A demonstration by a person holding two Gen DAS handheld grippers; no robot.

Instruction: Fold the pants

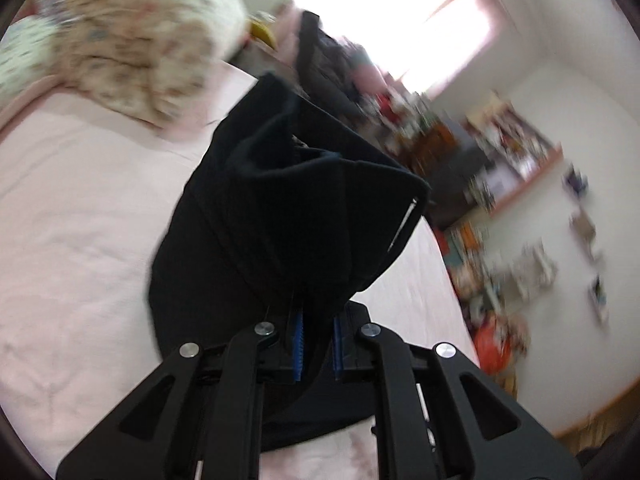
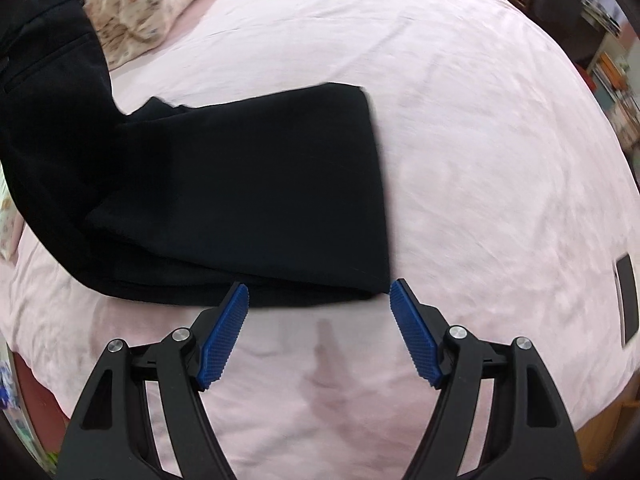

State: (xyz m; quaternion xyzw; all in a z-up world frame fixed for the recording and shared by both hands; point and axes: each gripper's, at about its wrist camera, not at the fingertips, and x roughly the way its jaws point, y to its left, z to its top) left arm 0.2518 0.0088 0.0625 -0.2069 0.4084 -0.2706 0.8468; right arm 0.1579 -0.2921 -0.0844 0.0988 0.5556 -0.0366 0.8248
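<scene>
The black pants (image 2: 240, 184) lie on the pink bed sheet (image 2: 460, 120), the legs stretched toward the right with their hems ending near the middle of the bed. My right gripper (image 2: 318, 300) is open and empty, just in front of the near hem corner. My left gripper (image 1: 318, 320) is shut on the waist end of the pants (image 1: 288, 208) and holds it lifted above the bed; the cloth hangs over and hides the fingertips. In the right wrist view this raised end shows at the upper left (image 2: 48, 48).
A floral pillow (image 1: 132, 40) lies at the head of the bed, also in the right wrist view (image 2: 144, 4). A dark flat object (image 2: 626, 300) lies on the sheet at the right edge. Cluttered shelves (image 1: 500, 152) line the wall beside the bed.
</scene>
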